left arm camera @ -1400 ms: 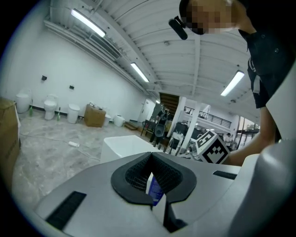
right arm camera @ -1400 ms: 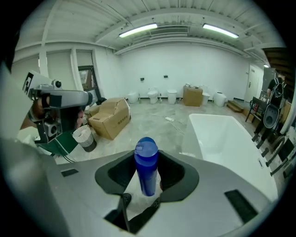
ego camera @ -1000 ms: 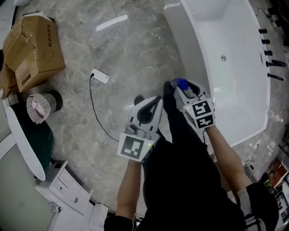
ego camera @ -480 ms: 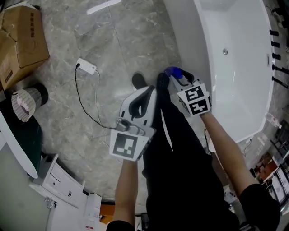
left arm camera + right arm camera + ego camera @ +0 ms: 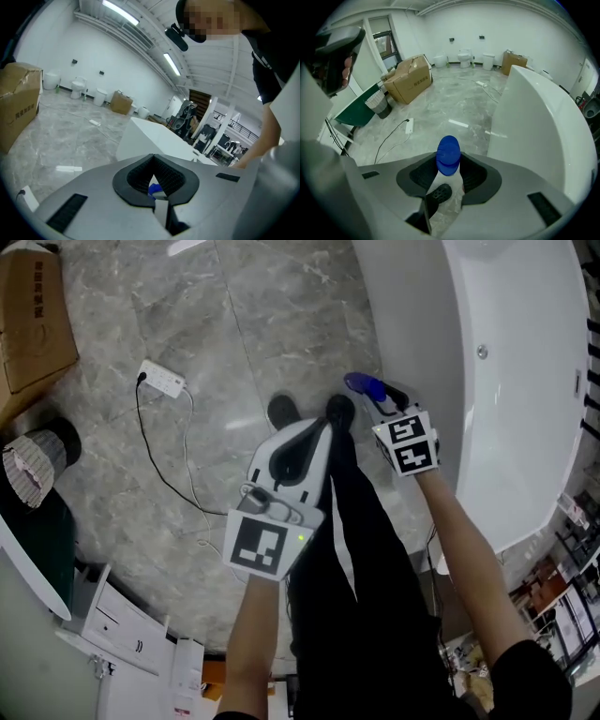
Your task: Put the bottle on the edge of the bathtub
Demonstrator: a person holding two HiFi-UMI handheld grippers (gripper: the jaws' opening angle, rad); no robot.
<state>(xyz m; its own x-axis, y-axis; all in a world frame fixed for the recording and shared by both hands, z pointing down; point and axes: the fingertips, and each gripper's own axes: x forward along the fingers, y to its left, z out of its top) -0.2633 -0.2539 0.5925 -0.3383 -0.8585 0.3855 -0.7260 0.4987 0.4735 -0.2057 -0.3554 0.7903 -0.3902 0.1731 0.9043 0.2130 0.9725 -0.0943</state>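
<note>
A clear bottle with a blue cap (image 5: 448,152) stands upright between my right gripper's (image 5: 449,172) jaws, which are shut on its neck and body. In the head view this bottle (image 5: 364,386) is held just left of the white bathtub's outer wall (image 5: 412,343), below the rim (image 5: 457,306). The tub (image 5: 539,122) fills the right side of the right gripper view. My left gripper (image 5: 322,427) hovers beside the right one over the floor, shut and holding nothing. The blue cap (image 5: 154,190) shows through the left gripper's (image 5: 153,164) jaws.
A cardboard box (image 5: 33,315), a white power strip (image 5: 161,380) with its cable, and a bin (image 5: 33,460) lie on the marble floor to the left. A white cabinet (image 5: 112,624) stands at lower left. The person's shoes (image 5: 281,411) are under the grippers.
The head view has shifted: the tub now sits closer at the right and the box has slid toward the left edge. Both grippers keep their hold and spacing.
</note>
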